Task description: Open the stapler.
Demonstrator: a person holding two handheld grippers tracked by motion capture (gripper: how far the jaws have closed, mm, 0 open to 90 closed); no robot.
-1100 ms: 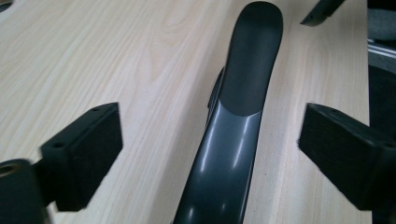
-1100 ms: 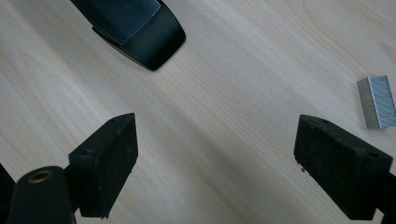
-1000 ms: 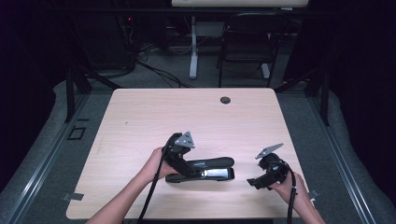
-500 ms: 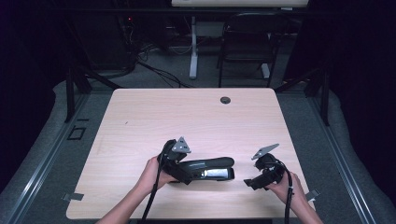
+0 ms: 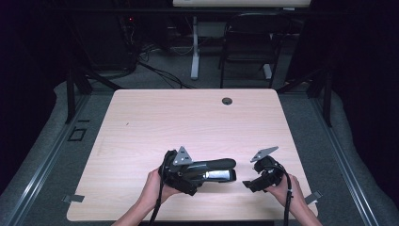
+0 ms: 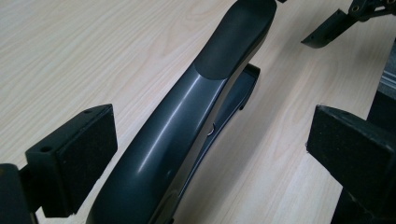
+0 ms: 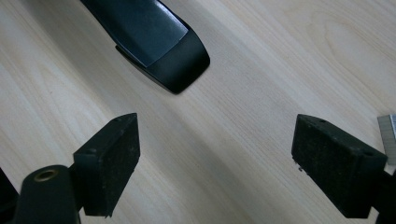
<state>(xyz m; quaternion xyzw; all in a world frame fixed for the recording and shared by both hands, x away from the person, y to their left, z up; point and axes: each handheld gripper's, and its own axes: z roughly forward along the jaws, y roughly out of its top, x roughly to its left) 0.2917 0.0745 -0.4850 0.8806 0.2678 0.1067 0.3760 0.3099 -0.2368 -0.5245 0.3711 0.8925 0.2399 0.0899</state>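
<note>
Stapler [image 6: 187, 130] lies loose between your wide left gripper [image 6: 205, 154]: heavy, stiff, slick; clamp its rear body. Right gripper [image 7: 229, 172] gapes empty.

A light wooden table [image 5: 141, 122] with a pale grain. Near its far edge, a small dark round cap [image 5: 227, 100] (maybe a cable hole, too small to tell). Behind the table, a dark chair [image 5: 249, 42] and a white desk leg [image 5: 194, 47]. Black cables [image 5: 155, 70] across the grey floor. A bit of grey tape [image 5: 74, 198] by the near left corner.
</note>
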